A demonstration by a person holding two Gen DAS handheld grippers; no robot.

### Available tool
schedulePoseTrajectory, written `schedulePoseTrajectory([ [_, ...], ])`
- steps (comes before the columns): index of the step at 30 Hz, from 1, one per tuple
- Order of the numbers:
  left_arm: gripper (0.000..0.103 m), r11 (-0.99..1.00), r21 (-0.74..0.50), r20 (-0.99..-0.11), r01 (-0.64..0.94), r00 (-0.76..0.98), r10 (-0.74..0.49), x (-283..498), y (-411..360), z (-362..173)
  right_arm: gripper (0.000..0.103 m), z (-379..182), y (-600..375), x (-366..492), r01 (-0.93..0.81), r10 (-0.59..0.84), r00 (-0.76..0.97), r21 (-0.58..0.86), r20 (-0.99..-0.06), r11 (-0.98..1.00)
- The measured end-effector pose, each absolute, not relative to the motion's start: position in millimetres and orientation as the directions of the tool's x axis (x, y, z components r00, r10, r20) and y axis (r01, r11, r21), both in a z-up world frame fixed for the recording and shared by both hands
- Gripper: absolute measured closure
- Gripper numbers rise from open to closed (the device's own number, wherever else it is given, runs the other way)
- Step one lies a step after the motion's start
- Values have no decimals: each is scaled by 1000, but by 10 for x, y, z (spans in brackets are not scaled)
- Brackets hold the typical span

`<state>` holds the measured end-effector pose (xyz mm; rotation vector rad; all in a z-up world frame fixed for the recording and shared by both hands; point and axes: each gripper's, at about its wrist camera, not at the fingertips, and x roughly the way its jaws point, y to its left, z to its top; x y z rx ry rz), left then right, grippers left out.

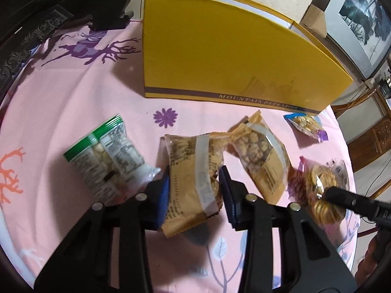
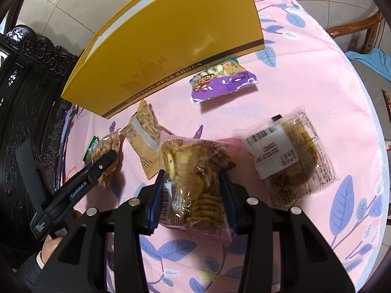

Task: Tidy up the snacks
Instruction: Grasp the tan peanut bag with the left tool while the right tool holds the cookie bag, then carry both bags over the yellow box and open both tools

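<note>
Pink printed tablecloth (image 1: 80, 90) over a round table, with tiled floor and dark carved furniture behind.

Left wrist view. Yellow shoe box (image 1: 220, 56): stood at the far side of the cloth, open top turned away, contents not seen. Tan snack packet (image 1: 193, 171): clamped between the blue pads of the left gripper (image 1: 194, 190). Second tan packet (image 1: 261, 156): lying just beside it. Green-edged packet (image 1: 105, 156): lying to the left. Small blue-and-purple packet (image 1: 308, 124): lying near the box.

Right wrist view. Clear biscuit packet (image 2: 195, 183): gripped between the pads of the right gripper (image 2: 193, 193), jaws closed on its sides. Labelled biscuit packet (image 2: 288, 158): flat on the cloth, to the right. Purple cartoon packet (image 2: 222, 80): just in front of the box.

Step judged in hand: both packets secured, neither yet carried. The next move is judged to call for a lift clear of the neighbouring packets and a carry over the box rim, with release only above the opening.
</note>
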<state>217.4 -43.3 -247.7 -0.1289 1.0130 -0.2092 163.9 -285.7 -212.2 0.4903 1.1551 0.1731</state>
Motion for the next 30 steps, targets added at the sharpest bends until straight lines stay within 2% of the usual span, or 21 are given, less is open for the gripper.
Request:
schedulePoseTrajectory([
  [17,64,972,-182,-770,147,593,-234,1820,-454,-1877,59,-1621,-2777,1477,42,368,500,446,-784,894],
  [30,64,958,-232,-576,168,770,-274,2080,-304,-720,59,-568,-2755,1885,-118,377,701,422,-606,899],
])
